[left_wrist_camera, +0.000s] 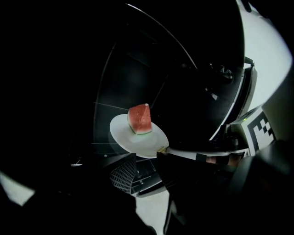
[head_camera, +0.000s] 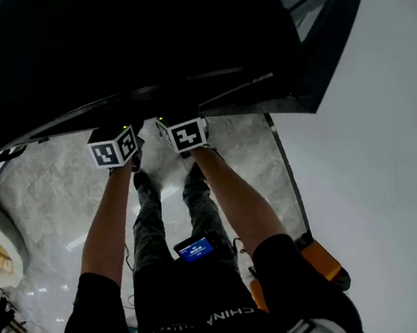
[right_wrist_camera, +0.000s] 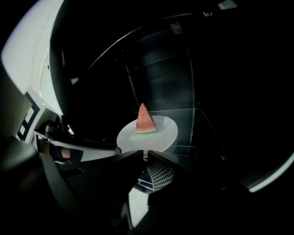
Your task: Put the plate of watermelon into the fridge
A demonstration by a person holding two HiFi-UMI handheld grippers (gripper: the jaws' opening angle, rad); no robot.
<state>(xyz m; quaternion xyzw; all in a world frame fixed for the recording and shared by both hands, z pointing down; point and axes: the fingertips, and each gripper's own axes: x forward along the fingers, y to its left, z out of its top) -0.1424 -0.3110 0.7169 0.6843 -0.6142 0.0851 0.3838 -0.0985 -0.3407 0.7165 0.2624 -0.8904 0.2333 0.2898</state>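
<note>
A white plate [left_wrist_camera: 133, 140] with a red wedge of watermelon [left_wrist_camera: 140, 118] on it sits deep in the dark fridge, over a glass shelf [right_wrist_camera: 193, 112]. In the right gripper view the plate [right_wrist_camera: 158, 135] and the watermelon [right_wrist_camera: 145, 120] lie straight ahead. My right gripper [right_wrist_camera: 144, 155] has its jaws almost together on the plate's near rim. My left gripper [left_wrist_camera: 146, 158] is open just short of that rim, with nothing between its jaws. In the head view only the two marker cubes [head_camera: 116, 147] [head_camera: 187, 134] show below the fridge's top.
The black fridge [head_camera: 140, 42] fills the top of the head view, its door [head_camera: 327, 27] swung open to the right. A white wall [head_camera: 391, 177] is on the right, marble floor [head_camera: 253, 164] below. The person's legs stand right in front of the fridge.
</note>
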